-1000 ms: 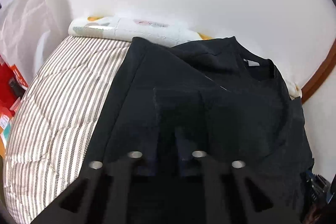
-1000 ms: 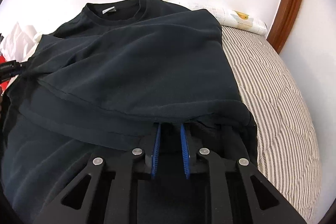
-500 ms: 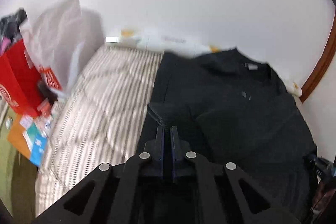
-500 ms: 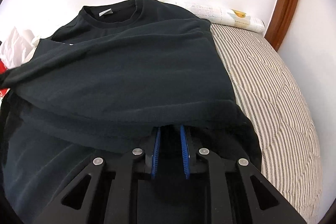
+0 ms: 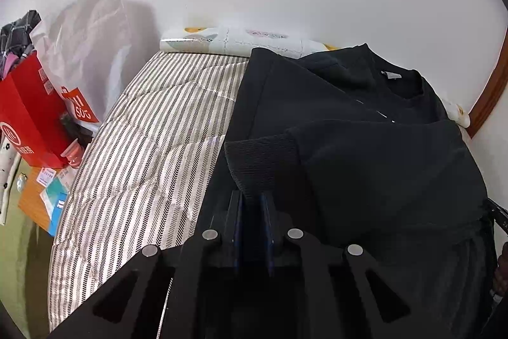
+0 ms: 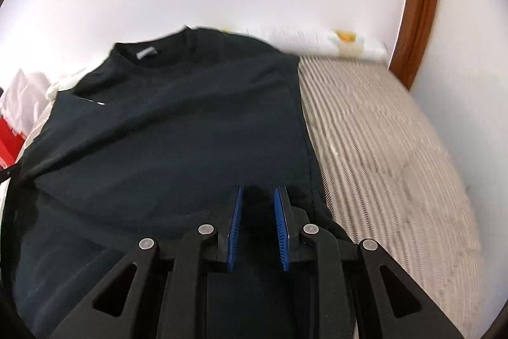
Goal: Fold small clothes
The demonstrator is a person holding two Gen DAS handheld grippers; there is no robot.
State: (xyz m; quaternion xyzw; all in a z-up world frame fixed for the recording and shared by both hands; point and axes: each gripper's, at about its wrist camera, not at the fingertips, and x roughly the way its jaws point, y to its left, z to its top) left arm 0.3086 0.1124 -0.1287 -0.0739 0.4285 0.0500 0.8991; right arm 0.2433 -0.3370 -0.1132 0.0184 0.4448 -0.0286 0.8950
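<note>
On the striped mattress (image 5: 149, 145) lies the black sweatshirt (image 5: 381, 167); left gripper (image 5: 252, 205) pinches its ribbed cuff (image 5: 260, 161), sleeve folded across the body. From the right wrist, the right gripper (image 6: 257, 199) is spread over the sweatshirt (image 6: 177, 129), gripping nothing.

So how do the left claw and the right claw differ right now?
The left claw is pinched on the ribbed cuff of the black sweatshirt; the right claw stands open with nothing between its blue pads. The left view is sharp, the right one blurred. Both are over the same sweatshirt on the striped bed.
</note>
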